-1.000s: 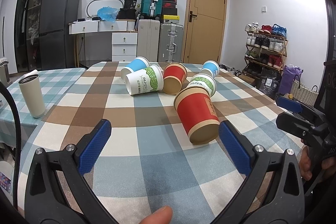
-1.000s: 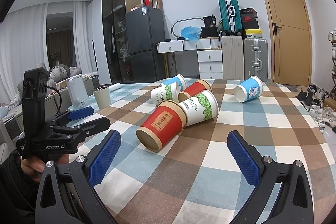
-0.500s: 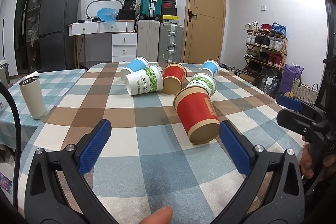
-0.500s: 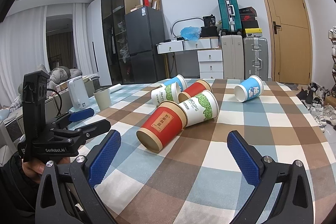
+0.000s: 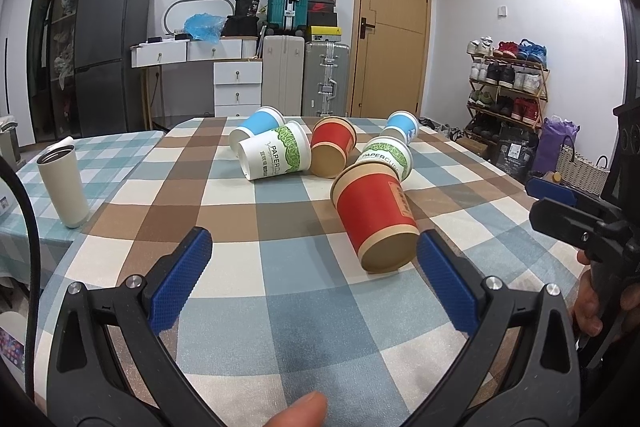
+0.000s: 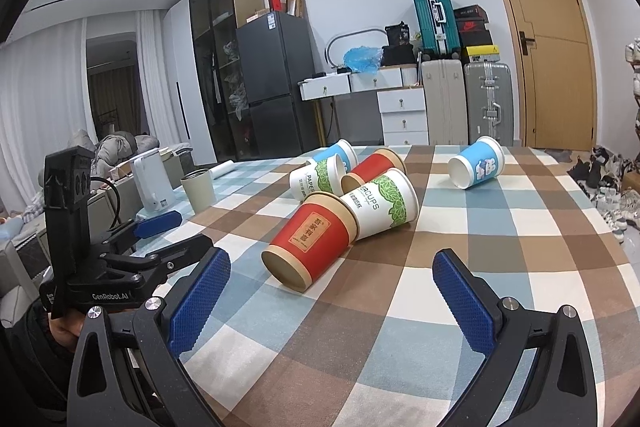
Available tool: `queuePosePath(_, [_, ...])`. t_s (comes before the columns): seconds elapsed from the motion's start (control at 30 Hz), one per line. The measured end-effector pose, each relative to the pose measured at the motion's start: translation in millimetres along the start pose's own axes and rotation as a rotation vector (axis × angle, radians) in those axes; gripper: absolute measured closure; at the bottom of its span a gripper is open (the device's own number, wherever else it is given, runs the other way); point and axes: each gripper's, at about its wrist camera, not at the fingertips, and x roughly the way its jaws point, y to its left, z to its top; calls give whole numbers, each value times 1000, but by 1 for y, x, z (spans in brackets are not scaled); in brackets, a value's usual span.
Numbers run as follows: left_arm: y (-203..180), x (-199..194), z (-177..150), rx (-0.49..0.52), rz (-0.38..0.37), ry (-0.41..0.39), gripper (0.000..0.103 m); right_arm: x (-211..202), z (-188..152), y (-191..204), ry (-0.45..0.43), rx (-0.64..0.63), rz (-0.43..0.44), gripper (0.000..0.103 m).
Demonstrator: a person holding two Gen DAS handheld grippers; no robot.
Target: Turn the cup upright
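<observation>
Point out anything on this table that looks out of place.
All six paper cups lie tipped on their sides on the checked tablecloth, the nearest red cup against a green-leaf cup. Only the beige tumbler stands upright.

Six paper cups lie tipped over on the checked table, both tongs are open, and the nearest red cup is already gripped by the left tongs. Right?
Not quite: the nearest red cup lies free, ungripped; the left tongs are open short of it, as the left wrist view shows. The rest holds.
</observation>
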Motion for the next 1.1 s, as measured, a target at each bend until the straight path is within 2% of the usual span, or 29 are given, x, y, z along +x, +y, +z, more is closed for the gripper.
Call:
queuePosePath(0.23, [2, 3, 3, 1, 6, 11, 1, 2, 2, -3, 0, 22, -12, 0])
queuePosePath(0.63, [0, -1, 11, 8, 9, -19, 1, 2, 6, -11, 2, 23, -19, 0])
queuePosePath(0.83, [-7, 6, 15, 40, 0, 9, 1, 2, 8, -18, 4, 37, -82, 0])
queuePosePath(0.97, [-14, 21, 18, 37, -24, 66, 1, 4, 10, -24, 16, 51, -117, 0])
queuePosePath(1.1, [-27, 39, 18, 82, -9, 117, 1, 6, 9, -31, 40, 78, -121, 0])
